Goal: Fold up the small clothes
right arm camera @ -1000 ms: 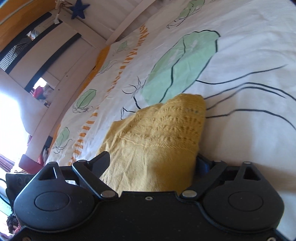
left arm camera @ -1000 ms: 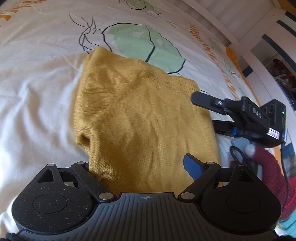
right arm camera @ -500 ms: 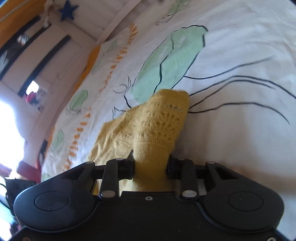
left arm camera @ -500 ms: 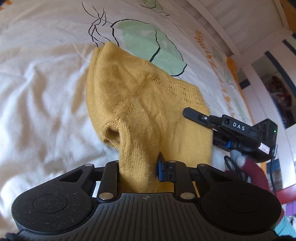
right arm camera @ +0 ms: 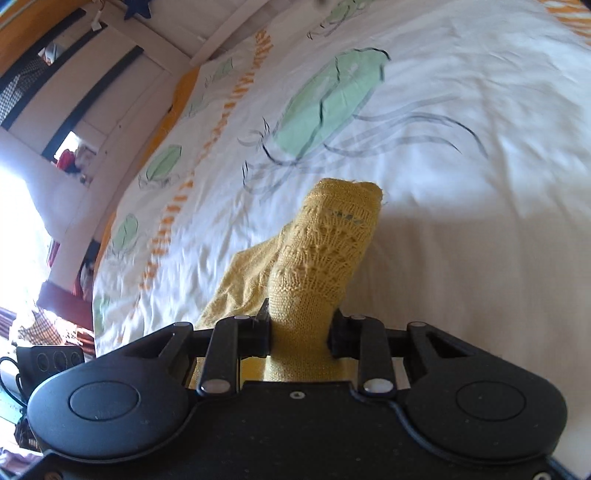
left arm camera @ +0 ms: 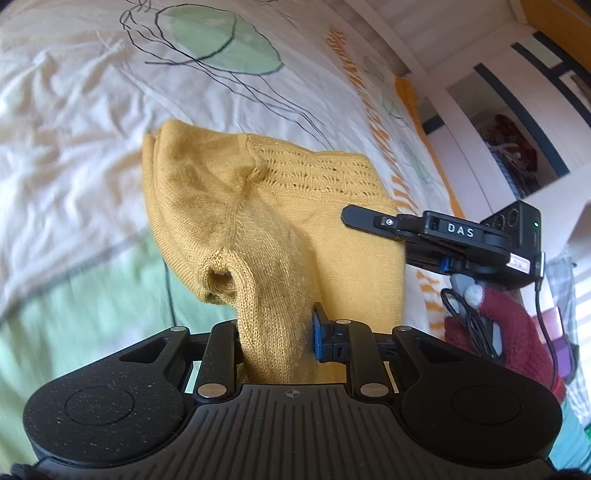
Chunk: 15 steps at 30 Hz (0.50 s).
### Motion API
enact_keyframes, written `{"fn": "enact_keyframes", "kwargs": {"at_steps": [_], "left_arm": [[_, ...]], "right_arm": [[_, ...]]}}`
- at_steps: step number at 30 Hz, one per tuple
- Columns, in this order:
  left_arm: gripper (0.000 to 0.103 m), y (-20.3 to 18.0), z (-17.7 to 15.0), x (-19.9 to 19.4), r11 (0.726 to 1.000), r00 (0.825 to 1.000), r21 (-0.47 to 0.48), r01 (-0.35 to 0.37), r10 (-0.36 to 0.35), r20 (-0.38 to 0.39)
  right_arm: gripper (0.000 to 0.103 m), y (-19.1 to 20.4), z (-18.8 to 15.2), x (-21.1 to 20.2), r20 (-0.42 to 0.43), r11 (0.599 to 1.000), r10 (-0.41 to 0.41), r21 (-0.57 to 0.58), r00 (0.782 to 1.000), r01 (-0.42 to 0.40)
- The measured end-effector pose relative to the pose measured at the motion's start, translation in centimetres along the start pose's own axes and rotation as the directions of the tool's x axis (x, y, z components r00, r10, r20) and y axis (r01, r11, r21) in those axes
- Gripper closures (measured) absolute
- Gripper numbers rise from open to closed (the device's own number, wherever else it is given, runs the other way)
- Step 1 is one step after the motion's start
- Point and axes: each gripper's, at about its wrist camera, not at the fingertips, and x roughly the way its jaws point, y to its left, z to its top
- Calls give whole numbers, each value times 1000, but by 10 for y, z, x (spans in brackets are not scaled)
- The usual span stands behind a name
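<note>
Tongs both clamped on bunched knit: left gripper (left arm camera: 275, 339) and right gripper (right arm camera: 300, 328) each pinch a hem fold of the mustard sweater (left arm camera: 266, 206). Only the left view shows the right tool at 3 o'clock, in a red-gloved hand (left arm camera: 506, 321). Sweater drapes toward 12 o'clock over the jellyfish-print bedsheet (right arm camera: 461, 229); lacy yoke, plain body.

My work surface is a white bedsheet (left arm camera: 74, 110), creased, printed with green leaf shapes (left arm camera: 221, 48) outlined in black and trailing thin black lines. A band of orange dashes (right arm camera: 177, 206) runs along its far side. Beyond the sheet I note a white slatted bed frame (left arm camera: 443, 40), then white shelving with dark edges (left arm camera: 524, 110) holding blurred items I cannot identify. A dark star shape (right arm camera: 136, 9) hangs above.
</note>
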Motion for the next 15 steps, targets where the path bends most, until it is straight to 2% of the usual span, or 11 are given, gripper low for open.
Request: {"fn": "enact_keyframes", "kwargs": {"at_steps": [3,5,6,7,9,10,15], "left_arm": [[81,-13,-27,0,998,999,46,-38,38,14],[80,-15,-42,4,991,994,79,-109,107,33],[80,-15,-47,6,983,987,97,-158,154,47],[74,-14,-53,8,974,980,110,-196,190,62],[71,-12,-63,8,965,974,139,-221,210,87],[70,-14,-67,6,961,971,151,-231,217,100],[67,-22,-86,-16,932,945,186,-312,284,162]], "right_arm": [[63,-6,-19,-17,15,1000,-32,1,999,32],[60,-12,-28,-24,45,996,-93,-2,995,93],[59,-15,-31,-25,66,990,-138,-10,988,139],[58,-17,-34,-26,90,982,-186,-17,978,188],[53,-20,-40,-25,127,970,-235,-33,964,241],[49,-22,-41,-24,144,966,-248,-38,958,255],[46,-19,-49,-26,203,965,-250,-28,947,261]]}}
